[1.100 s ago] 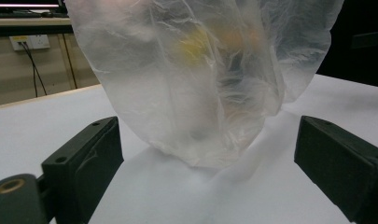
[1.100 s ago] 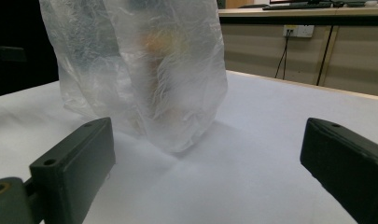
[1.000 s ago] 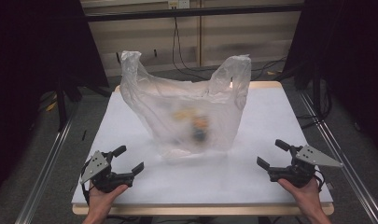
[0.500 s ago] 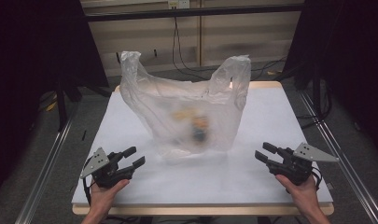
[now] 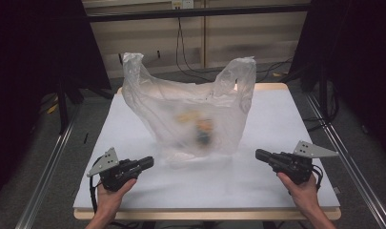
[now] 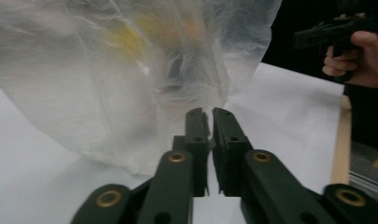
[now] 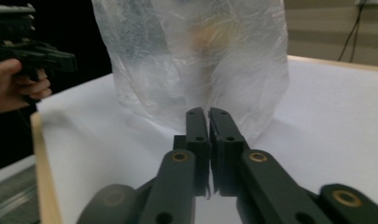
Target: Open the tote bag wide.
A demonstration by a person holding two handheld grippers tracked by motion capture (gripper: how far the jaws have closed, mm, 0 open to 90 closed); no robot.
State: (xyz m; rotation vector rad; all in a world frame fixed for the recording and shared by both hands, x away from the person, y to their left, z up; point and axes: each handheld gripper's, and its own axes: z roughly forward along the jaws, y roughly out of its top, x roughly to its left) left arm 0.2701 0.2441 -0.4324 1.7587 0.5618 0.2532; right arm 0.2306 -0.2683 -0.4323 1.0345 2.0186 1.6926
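Observation:
A translucent white plastic bag stands upright in the middle of the white table, its two handles raised. Blurred yellow and dark items show through its wall. My left gripper hovers near the front left, pointing right toward the bag and a little short of it. Its jaws have just been closing and now stand shut with nothing between them. My right gripper is at the front right, pointing left at the bag, also just closed and holding nothing.
The table has a wooden rim along its front edge. Metal rails run along both sides on the floor. Cables hang behind the table against a pale wall. Bare table surface lies in front of the bag.
Both grippers' jaws went from wide open to shut, with nothing between them. The hands stayed almost in place. The bag has not moved.

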